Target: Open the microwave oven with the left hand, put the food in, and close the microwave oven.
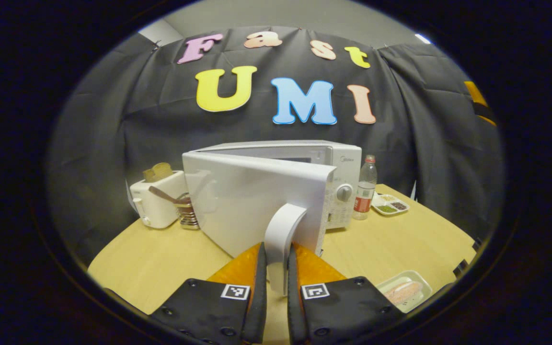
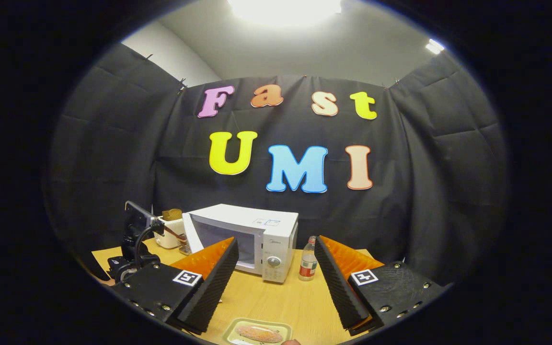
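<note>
The white microwave (image 1: pixel 338 172) stands at the back of the wooden table with its door (image 1: pixel 247 201) swung partly out toward me. My left gripper (image 1: pixel 276 261) is shut on the door's white handle (image 1: pixel 283 230), a finger on each side of it. A pale tray of food (image 1: pixel 404 290) lies near the table's front edge, low on the right in the left gripper view. In the right gripper view the microwave (image 2: pixel 269 239) shows with its door ajar, and the food tray (image 2: pixel 258 332) lies just below my right gripper (image 2: pixel 276 278), which is open and holds nothing.
A white toaster (image 1: pixel 157 203) with bread and a cup of utensils (image 1: pixel 186 211) stand left of the microwave. A water bottle (image 1: pixel 365 189) and a small dish of condiments (image 1: pixel 390 204) stand to its right. The other gripper's rig (image 2: pixel 134 244) shows at left in the right gripper view.
</note>
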A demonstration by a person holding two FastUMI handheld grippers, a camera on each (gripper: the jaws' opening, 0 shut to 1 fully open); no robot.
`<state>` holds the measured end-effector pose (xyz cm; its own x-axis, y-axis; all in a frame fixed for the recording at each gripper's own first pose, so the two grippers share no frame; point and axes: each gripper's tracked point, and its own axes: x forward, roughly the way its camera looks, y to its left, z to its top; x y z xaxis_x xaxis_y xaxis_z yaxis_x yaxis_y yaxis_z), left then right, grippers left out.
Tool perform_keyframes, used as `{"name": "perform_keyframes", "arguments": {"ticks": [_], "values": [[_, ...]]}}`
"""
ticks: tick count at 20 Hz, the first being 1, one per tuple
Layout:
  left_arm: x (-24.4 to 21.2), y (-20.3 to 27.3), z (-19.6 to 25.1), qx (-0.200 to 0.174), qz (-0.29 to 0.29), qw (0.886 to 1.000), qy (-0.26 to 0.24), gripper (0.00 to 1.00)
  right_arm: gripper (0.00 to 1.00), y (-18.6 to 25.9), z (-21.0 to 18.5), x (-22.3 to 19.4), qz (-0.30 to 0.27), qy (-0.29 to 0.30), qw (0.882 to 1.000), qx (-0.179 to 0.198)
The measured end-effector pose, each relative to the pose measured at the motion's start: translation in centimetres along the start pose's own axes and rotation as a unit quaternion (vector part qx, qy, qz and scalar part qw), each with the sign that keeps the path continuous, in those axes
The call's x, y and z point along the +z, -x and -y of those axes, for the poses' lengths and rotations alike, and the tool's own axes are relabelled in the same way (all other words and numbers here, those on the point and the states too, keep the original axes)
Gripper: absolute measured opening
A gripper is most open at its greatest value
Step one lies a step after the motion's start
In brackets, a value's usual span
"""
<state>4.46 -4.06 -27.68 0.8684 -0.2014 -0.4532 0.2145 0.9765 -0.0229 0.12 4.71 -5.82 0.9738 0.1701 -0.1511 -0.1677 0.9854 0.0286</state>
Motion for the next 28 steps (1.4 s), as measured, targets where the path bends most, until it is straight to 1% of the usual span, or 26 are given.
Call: {"name": "perform_keyframes", "arguments": {"ticks": [3, 4, 7, 12, 13, 14, 15, 17, 20, 21, 22, 24, 25, 28], "values": [[-0.7, 1.9, -2.6, 0.016, -0.001, 1.0, 0.011, 0.24, 0.98, -0.6, -2.8, 0.1, 0.0, 0.0, 1.0, 0.026], [-0.9, 2.6, -3.4, 0.022, -0.002, 1.0, 0.013, 0.25, 0.98, -0.7, -3.8, 0.0, -0.001, 0.0, 0.999, 0.034], [-1.5, 4.0, -6.2, 0.041, -0.004, 0.999, 0.014, 0.25, 0.98, -1.0, -6.5, -0.1, -0.004, 0.002, 0.998, 0.055], [-2.9, 5.9, -11.2, 0.063, -0.009, 0.998, 0.03, 0.24, 0.98, -1.4, -11.1, -0.3, -0.004, -0.001, 0.997, 0.081], [-3.7, 6.1, -12.4, 0.067, -0.016, 0.997, 0.035, 0.25, 0.98, -1.5, -11.9, -0.1, -0.004, 0.003, 0.996, 0.085], [-4.2, 6.6, -13.5, 0.072, -0.019, 0.996, 0.042, 0.29, 0.98, -1.6, -12.6, 0.0, -0.002, 0.005, 0.996, 0.087], [-4.4, 7.0, -14.9, 0.078, -0.017, 0.996, 0.046, 0.29, 0.97, -1.5, -13.3, 0.3, 0.001, 0.005, 0.996, 0.088], [-4.8, 7.5, -16.4, 0.071, -0.017, 0.996, 0.059, 0.28, 0.98, -1.7, -14.6, 0.5, 0.005, 0.005, 0.996, 0.092], [-4.6, 7.5, -17.5, 0.049, -0.014, 0.996, 0.076, 0.32, 0.98, -1.7, -16.4, 0.7, 0.008, 0.012, 0.994, 0.105], [-4.8, 7.6, -18.3, 0.05, -0.016, 0.996, 0.078, 0.34, 0.98, -1.7, -16.8, 0.7, 0.007, 0.013, 0.994, 0.109], [-5.2, 8.0, -19.2, 0.049, -0.014, 0.995, 0.082, 0.38, 0.97, -1.9, -16.9, 0.6, 0.004, 0.014, 0.994, 0.11], [-5.4, 8.6, -20.8, 0.063, -0.013, 0.995, 0.079, 0.55, 0.97, -2.1, -16.8, 0.3, -0.004, 0.019, 0.994, 0.111], [-5.7, 9.2, -21.6, 0.071, -0.013, 0.994, 0.08, 0.56, 0.97, -2.2, -16.8, 0.2, -0.008, 0.021, 0.993, 0.115], [-6.2, 11.6, -24.7, 0.122, -0.014, 0.988, 0.091, 0.58, 0.98, -2.8, -16.7, -0.1, -0.016, 0.026, 0.99, 0.137]]}}
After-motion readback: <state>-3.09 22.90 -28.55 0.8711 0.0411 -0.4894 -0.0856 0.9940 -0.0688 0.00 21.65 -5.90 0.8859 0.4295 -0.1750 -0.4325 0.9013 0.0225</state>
